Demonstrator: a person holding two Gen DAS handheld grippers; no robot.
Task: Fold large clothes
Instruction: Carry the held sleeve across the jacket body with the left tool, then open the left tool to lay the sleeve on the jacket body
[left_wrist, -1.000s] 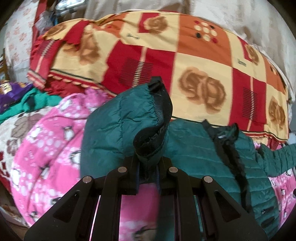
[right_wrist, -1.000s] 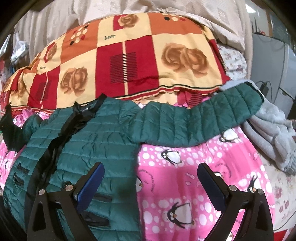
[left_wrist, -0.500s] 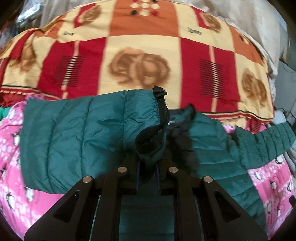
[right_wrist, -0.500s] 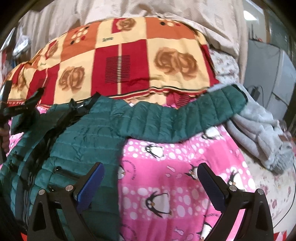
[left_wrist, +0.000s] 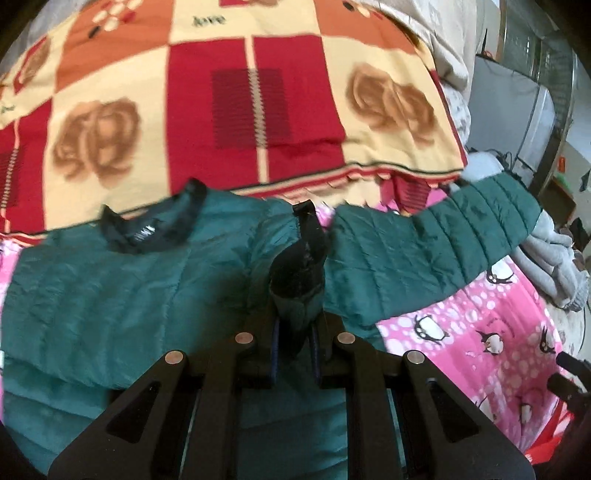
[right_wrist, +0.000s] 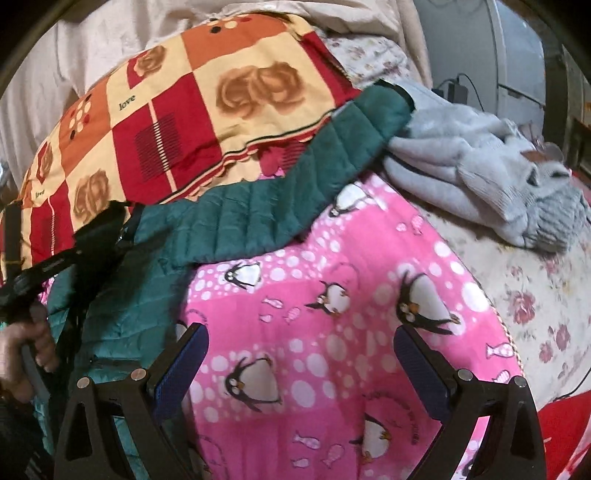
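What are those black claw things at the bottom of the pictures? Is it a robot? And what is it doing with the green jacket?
No robot: a person holds a grabber tool in each hand, each with a small camera looking along its two fingers, so there are two pictures. In one, the left gripper is pinched shut on the cuff of a sleeve of the green jacket, which lies on a pink penguin blanket. In the other, the right gripper is open and holds nothing. The jacket's other sleeve stretches out toward a grey sweater. Behind lies a red and yellow blanket.
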